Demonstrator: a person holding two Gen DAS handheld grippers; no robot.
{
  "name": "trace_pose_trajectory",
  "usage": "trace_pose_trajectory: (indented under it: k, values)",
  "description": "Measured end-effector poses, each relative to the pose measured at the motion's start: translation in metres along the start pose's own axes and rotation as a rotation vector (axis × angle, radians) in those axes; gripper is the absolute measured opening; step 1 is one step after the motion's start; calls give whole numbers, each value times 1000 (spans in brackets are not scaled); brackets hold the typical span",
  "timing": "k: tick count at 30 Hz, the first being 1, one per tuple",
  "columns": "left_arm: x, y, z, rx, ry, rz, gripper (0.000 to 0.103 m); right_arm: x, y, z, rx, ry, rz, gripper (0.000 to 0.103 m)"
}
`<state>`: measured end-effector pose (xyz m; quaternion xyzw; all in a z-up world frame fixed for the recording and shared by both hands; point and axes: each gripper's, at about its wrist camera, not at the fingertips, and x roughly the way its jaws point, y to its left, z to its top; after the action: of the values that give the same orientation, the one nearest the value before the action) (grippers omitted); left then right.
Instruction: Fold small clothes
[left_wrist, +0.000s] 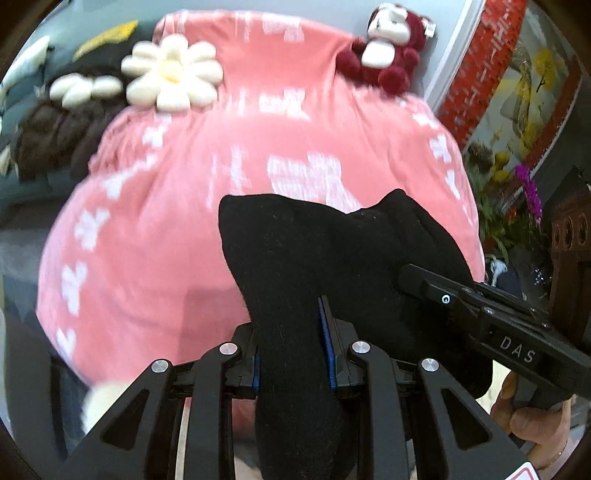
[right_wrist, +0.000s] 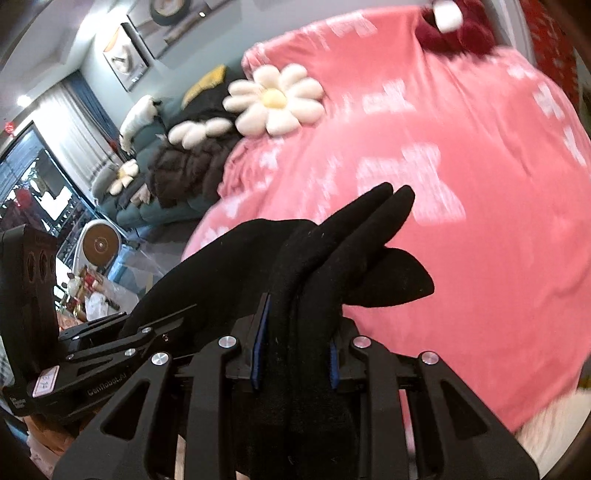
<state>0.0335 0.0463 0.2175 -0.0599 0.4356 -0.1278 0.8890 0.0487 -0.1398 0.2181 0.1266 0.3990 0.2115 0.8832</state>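
A black sock hangs between both grippers above a pink blanket. My left gripper is shut on one end of it, the cloth bunched between the jaws. My right gripper is shut on the other part of the black sock, whose folded ends stick up and forward. The right gripper shows at the lower right of the left wrist view, its tip against the sock. The left gripper shows at the lower left of the right wrist view.
The pink blanket with white print covers the bed. A white flower cushion and a red and white plush toy lie at its far side. A dark brown jacket lies on a teal sofa beyond.
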Motion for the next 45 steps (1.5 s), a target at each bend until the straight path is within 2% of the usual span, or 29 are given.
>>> trace_pose_trajectory:
  k: [4,5,6,7,8,9,10,11,12,13,16,20,22,24,27,31,37,40,41,42,44,45]
  values:
    - [-9,12,35,25,-95,27,21,12,11,30,-35,-61,-4,26]
    - [-6,16,39,33,-102,36,25,21,10,33,-36,-56,-16,30]
    - [4,20,43,39,-102,61,33,33,5,35,-34,-44,-28,40]
    - [22,28,44,31,-99,117,44,57,-6,34,-36,-10,-49,50]
    - [36,32,42,27,-105,159,73,75,-17,29,-39,13,-93,66]
    - [58,39,36,28,-106,213,77,95,-32,21,-38,43,-172,66]
    - [82,47,27,36,-82,259,76,115,-48,8,-25,102,-251,66]
    - [99,52,18,37,-46,287,74,125,-63,-4,19,144,-269,60]
    - [113,58,9,25,-1,303,70,126,-76,-16,87,160,-241,59]
    - [126,65,-5,-10,47,287,68,124,-82,-24,122,160,-220,59]
    - [137,72,-27,-73,68,237,68,123,-82,-39,88,182,-229,55]
    - [152,64,-36,-34,91,252,68,130,-70,-23,60,164,-204,52]
    - [157,59,-40,-23,98,243,70,137,-60,-12,52,154,-178,43]
    - [160,59,-42,-29,106,228,70,146,-50,-6,25,157,-153,28]
    - [169,66,-47,-41,127,219,70,170,-37,2,-18,175,-152,25]
    - [175,75,-52,-76,149,207,70,202,-35,5,-19,214,-178,25]
    - [181,84,-54,-100,168,179,70,251,-50,-1,-39,343,-260,24]
    - [184,86,-56,-106,178,175,70,246,-51,4,-19,316,-248,25]
    - [185,86,-56,-108,179,174,70,237,-52,8,2,282,-239,30]
    - [186,87,-56,-110,180,173,70,232,-53,11,13,262,-242,41]
    - [187,87,-58,-114,186,175,70,218,-65,15,52,220,-276,56]
    - [188,88,-58,-116,190,176,70,214,-73,15,71,219,-287,56]
